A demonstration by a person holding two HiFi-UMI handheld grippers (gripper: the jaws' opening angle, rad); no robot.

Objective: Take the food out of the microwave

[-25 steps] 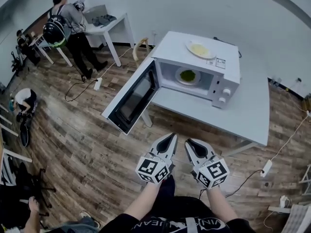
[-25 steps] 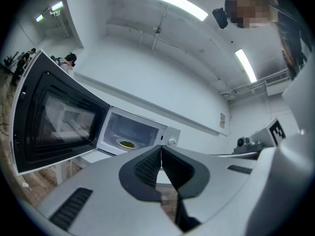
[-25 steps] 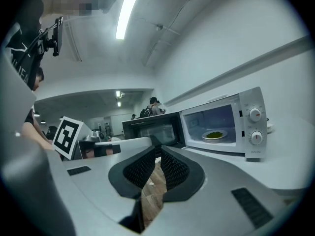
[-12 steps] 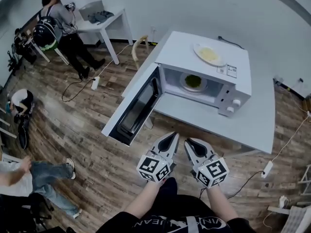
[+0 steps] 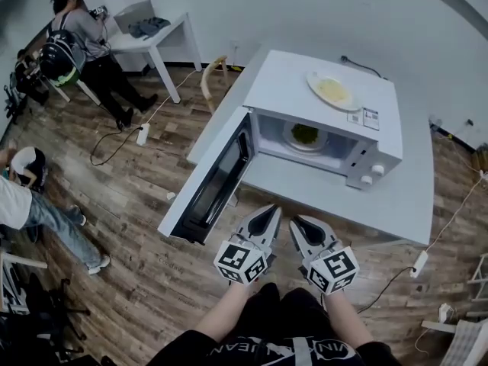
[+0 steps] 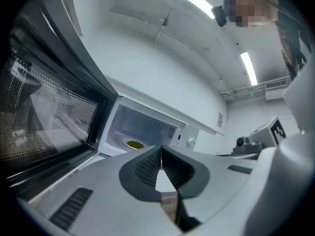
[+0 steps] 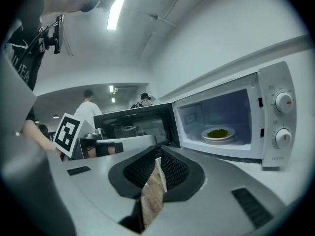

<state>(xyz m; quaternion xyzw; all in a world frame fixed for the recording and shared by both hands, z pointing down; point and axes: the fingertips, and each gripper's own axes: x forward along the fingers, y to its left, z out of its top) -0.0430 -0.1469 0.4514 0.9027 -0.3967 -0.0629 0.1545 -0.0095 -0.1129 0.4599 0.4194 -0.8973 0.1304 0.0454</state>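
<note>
The white microwave (image 5: 328, 101) stands on a white table (image 5: 381, 197) with its door (image 5: 210, 178) swung wide open to the left. Inside, a white plate of green food (image 5: 305, 134) rests on the turntable; it also shows as green food (image 6: 134, 144) and green food (image 7: 217, 132) in the gripper views. My left gripper (image 5: 270, 210) (image 6: 161, 147) is shut and empty, in front of the open door's lower edge. My right gripper (image 5: 297, 221) (image 7: 158, 150) hangs beside it, all but closed with nothing in it. Both point at the oven, well short of the table.
A second plate with yellow food (image 5: 332, 90) lies on top of the microwave. The open door (image 7: 133, 124) juts out over the wooden floor on my left. A power strip (image 5: 418, 264) and cables lie at the right. People stand by a desk (image 5: 152, 40) at the far left.
Both grippers and my head have moved closer to the microwave, which now fills more of the view. The people at the left have shifted about. The jaws are as before.
</note>
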